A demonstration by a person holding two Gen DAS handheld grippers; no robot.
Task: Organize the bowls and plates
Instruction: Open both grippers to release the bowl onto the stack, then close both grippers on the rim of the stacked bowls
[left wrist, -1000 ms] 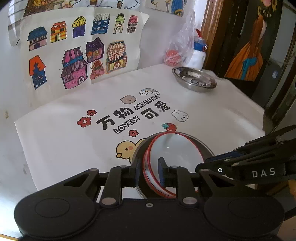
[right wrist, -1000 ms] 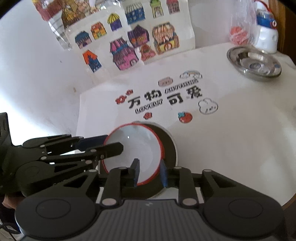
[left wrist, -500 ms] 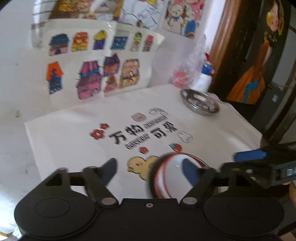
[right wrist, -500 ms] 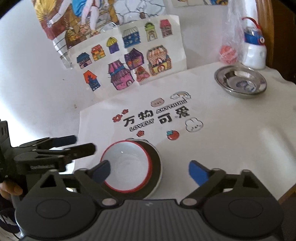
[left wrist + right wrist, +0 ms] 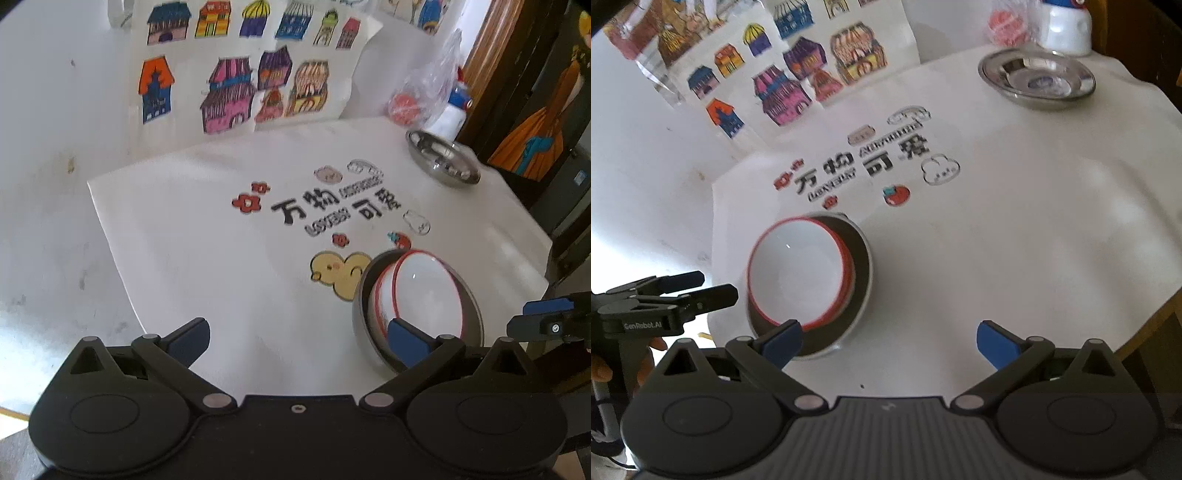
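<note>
Two red-rimmed white bowls (image 5: 799, 271) sit nested, tilted a little, inside a larger steel bowl (image 5: 858, 273) near the front edge of the cloth-covered table (image 5: 1034, 229). That stack looks finished. The left gripper (image 5: 299, 338) has its jaws spread wide and empty, one blue pad just in front of the stack; the right gripper (image 5: 888, 341) is likewise wide apart, holding nothing, beside the stack.

What seems left is the steel plate (image 5: 1036, 79), alone at the far right corner, well apart from the stack, beside a plastic bag (image 5: 424, 92) and a white bottle (image 5: 1065, 26). I'd guess it gets fetched next.
</note>
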